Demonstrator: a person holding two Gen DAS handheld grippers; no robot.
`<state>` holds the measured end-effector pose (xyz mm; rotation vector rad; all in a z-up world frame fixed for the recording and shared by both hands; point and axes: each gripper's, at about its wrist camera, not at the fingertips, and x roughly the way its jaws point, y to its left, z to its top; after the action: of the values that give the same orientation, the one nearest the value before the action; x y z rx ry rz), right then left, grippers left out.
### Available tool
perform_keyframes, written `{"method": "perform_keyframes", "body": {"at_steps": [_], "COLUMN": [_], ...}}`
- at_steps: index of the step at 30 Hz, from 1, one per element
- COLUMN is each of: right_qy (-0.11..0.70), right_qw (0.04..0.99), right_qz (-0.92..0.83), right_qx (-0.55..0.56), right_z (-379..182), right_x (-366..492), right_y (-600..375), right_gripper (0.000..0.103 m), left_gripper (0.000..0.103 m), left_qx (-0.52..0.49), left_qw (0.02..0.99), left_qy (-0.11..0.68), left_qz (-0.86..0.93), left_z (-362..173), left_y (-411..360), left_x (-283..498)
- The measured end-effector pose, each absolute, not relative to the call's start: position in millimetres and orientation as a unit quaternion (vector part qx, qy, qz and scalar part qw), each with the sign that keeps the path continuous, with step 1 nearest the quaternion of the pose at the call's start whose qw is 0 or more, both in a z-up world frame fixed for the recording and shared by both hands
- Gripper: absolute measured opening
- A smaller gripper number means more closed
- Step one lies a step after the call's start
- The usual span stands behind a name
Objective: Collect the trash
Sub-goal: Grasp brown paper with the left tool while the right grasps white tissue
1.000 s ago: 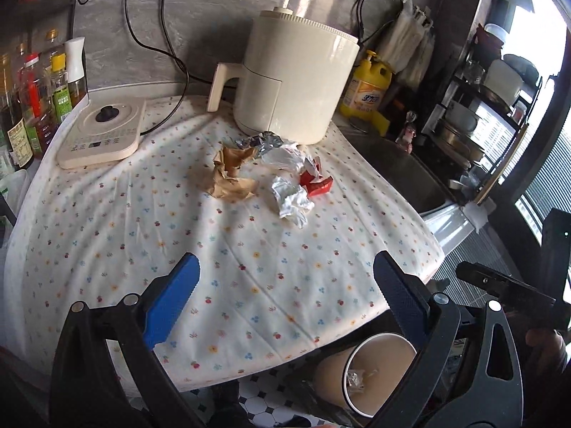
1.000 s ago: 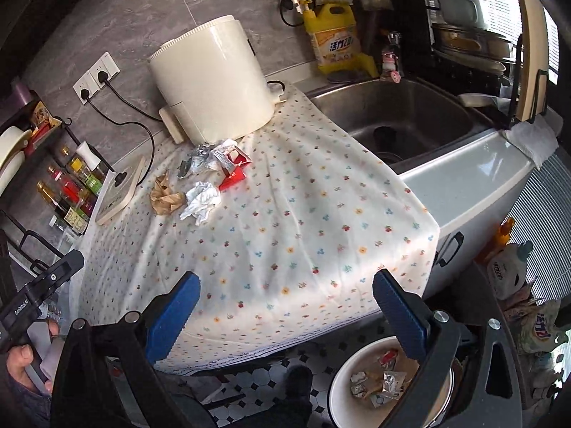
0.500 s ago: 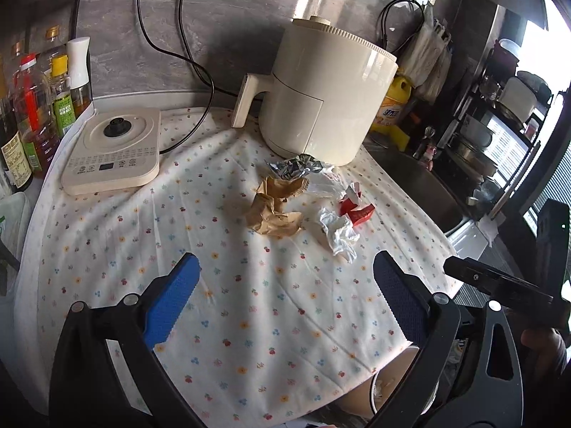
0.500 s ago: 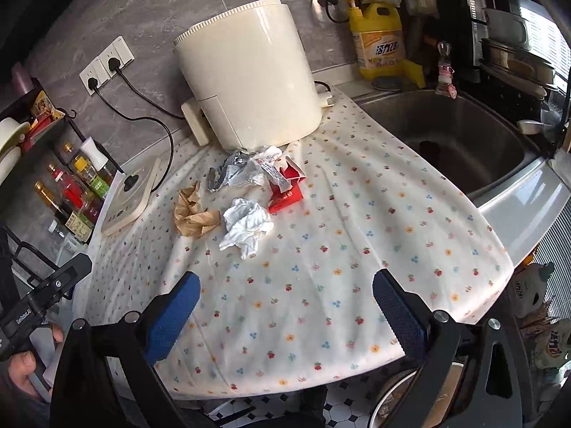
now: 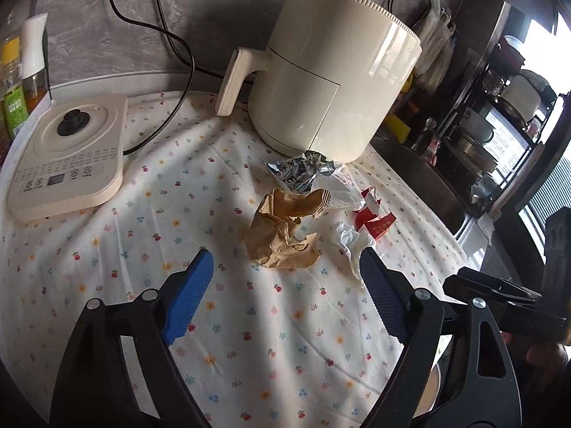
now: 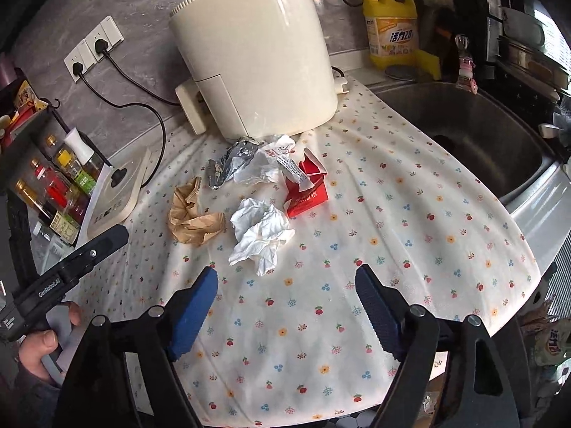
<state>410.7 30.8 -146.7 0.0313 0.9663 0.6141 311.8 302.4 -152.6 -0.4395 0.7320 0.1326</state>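
Step in hand: I judged this to be the approach, with nothing picked up yet; all the trash lay on the desk (image 6: 410,214) in front of the cream air fryer (image 6: 253,53).
Left gripper (image 5: 285,296): my fingers (image 5: 187,299) stood wide apart and held nothing.
Right gripper (image 6: 285,299): my fingers (image 6: 378,310) were spread wide too, empty.
Brown paper (image 5: 285,232): it lay just ahead of my left fingers, roughly centred between them, not touching either.
White tissue (image 6: 260,235): it sat just ahead of my right fingers, nearer the left one; in the left view it showed beside my right finger tip.
Other trash: a red packet (image 6: 307,192), a white wrapper (image 6: 267,164) and a silver foil wrapper (image 6: 232,160) were farther out, close to the air fryer.
Next move: as I saw it, each hand needed to go forward and down until the fingers straddled its crumpled piece, then close.
Risk: I thought the loose flowered cloth might get pinched along with the paper.
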Motion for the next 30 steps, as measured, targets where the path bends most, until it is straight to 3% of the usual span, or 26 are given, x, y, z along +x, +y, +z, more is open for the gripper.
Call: {"method": "perform_keyframes", "body": {"at_steps": [7, 9, 10, 11, 13, 26, 30], "right_qy": [0.471, 0.474, 0.477, 0.479, 0.483, 0.512, 0.510], "right_qw": [0.841, 0.841, 0.840, 0.838, 0.835, 0.801, 0.804], "right_qz": [0.263, 0.260, 0.260, 0.260, 0.265, 0.302, 0.284], "right_qx": [0.027, 0.026, 0.025, 0.023, 0.017, -0.078, -0.109], "right_z": [-152.4, -153.9, -155.1, -156.5, -159.8, -190.1, -198.2], "right_x": [426.2, 430.6, 432.8, 434.8, 438.1, 454.2, 452.3], "right_y": [36.5, 40.9, 43.9, 47.4, 57.0, 135.8, 144.7], "right_gripper": [0.077, 0.077, 0.077, 0.077, 0.077, 0.078, 0.056], "left_gripper": [0.056, 0.042, 0.026, 0.018, 0.013, 0.012, 0.012], "left_qx": [-0.215, -0.206, -0.201, -0.205, -0.213, -0.256, -0.283], "left_qw": [0.895, 0.891, 0.886, 0.883, 0.884, 0.891, 0.885], "left_qy": [0.388, 0.402, 0.413, 0.418, 0.413, 0.359, 0.345], "left_qz": [0.053, 0.052, 0.054, 0.051, 0.045, 0.103, 0.134], "left_z": [-180.1, -187.2, -191.7, -194.7, -193.1, -169.6, -171.0], "left_y": [309.1, 309.3, 309.9, 312.1, 315.7, 356.3, 369.0], "left_x": [357.0, 367.7, 373.0, 375.9, 376.6, 321.1, 288.8]}}
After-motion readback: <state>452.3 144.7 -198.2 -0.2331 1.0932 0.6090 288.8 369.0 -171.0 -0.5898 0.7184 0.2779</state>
